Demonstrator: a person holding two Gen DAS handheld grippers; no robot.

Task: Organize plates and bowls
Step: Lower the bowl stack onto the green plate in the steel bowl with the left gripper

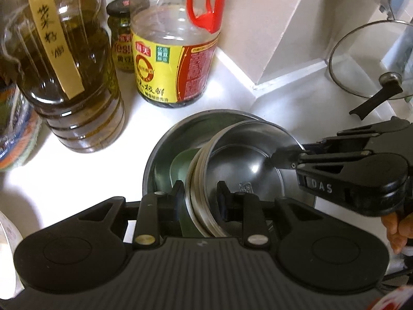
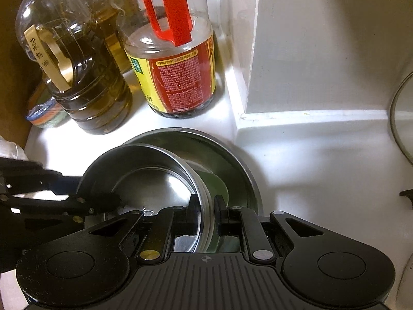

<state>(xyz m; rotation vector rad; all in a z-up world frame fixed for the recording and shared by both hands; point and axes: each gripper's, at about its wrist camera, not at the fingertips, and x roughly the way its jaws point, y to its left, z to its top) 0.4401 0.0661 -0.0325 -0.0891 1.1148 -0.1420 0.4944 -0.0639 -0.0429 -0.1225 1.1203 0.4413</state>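
Steel bowls (image 1: 240, 155) nested, tilted in large basin (image 1: 180, 126) | both hand-held grippers (image 1: 200, 196) (image 2: 207, 208) clamp bowl rim

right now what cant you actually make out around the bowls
- Green plate, left wrist view: mostly covered by the stacked steel bowls; its shape is unclear.
- Large steel basin, right wrist view: its near rim is hidden by the right gripper.
- Glass lid, left wrist view: cut off at the right edge.
- Left gripper: its body hides the stack's near edge.
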